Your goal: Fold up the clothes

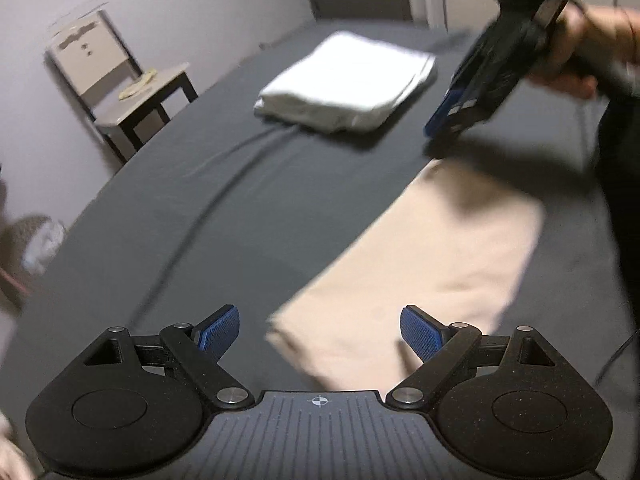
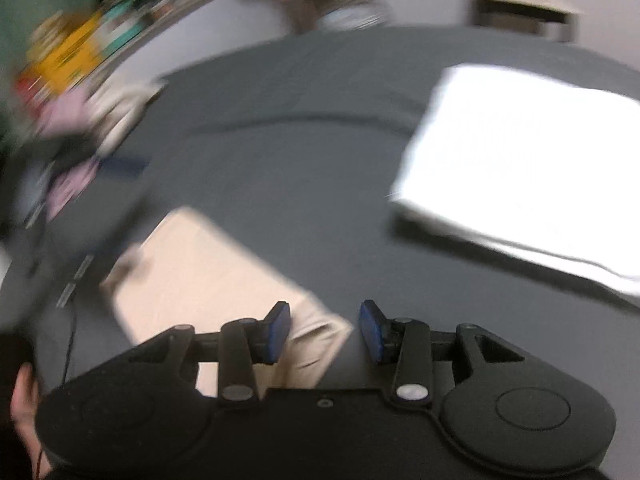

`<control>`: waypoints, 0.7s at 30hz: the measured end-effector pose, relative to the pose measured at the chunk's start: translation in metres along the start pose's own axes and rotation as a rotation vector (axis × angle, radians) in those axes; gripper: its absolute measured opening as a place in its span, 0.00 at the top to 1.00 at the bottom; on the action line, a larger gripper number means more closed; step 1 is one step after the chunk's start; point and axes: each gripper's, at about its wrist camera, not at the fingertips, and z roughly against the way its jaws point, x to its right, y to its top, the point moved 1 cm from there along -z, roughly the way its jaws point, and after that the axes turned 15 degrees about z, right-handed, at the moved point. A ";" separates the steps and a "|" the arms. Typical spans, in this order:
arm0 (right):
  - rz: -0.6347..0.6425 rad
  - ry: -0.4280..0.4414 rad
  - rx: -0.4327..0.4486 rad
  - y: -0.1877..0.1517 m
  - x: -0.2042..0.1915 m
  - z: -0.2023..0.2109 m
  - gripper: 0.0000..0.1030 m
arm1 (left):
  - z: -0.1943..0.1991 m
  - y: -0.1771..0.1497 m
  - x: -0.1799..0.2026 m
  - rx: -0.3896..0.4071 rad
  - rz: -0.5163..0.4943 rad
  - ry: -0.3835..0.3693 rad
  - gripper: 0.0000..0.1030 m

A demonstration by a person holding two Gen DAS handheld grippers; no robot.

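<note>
Two garments on the dark grey bed sheet (image 1: 200,208): a beige garment (image 1: 424,256) lying as a long flat strip, and a white folded stack (image 1: 352,76) further back, well apart from it. The beige strip looks narrowed lengthwise, edges fairly straight; I judge it mid-fold, but it could equally be laid down as done, since motion blur hides the layers. The white stack sits squared off, I'd guess parked out of the working area.

My left gripper (image 1: 320,332) hangs over the near end of the beige strip, blue pads spread wide, nothing between them. My right gripper (image 2: 324,332) is at the strip's opposite end, jaws apart and empty too, one corner of the beige cloth showing just below and between its pads; touching or not, cannot tell. One gripper per end fits a lengthwise fold.

Beyond the bed: a small wooden side table (image 1: 140,92) against the wall, blurred clutter elsewhere.
</note>
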 end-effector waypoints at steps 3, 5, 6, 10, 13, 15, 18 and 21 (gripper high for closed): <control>-0.084 0.077 0.019 -0.007 -0.007 0.001 0.63 | 0.012 -0.020 0.023 0.071 0.123 -0.043 0.14; -0.138 0.137 0.031 -0.011 -0.012 0.001 0.68 | 0.011 -0.032 0.038 0.111 0.197 -0.055 0.14; -0.165 0.166 0.037 -0.013 -0.014 0.001 0.70 | 0.010 -0.039 0.044 0.120 0.224 -0.053 0.14; -0.216 0.165 0.014 -0.017 -0.023 -0.018 0.71 | -0.001 -0.055 0.058 0.128 0.248 -0.010 0.14; -0.238 -0.028 -0.009 -0.029 -0.019 -0.025 0.97 | -0.001 -0.061 0.058 0.140 0.279 0.000 0.14; -0.263 -0.082 0.014 -0.033 -0.016 -0.018 0.90 | -0.001 -0.065 0.059 0.147 0.299 0.007 0.14; -0.287 -0.092 0.073 -0.037 -0.012 -0.004 0.82 | 0.001 -0.071 0.058 0.162 0.335 0.012 0.14; -0.325 -0.025 0.076 -0.041 -0.013 -0.001 0.66 | 0.015 -0.076 0.042 0.209 0.460 -0.023 0.14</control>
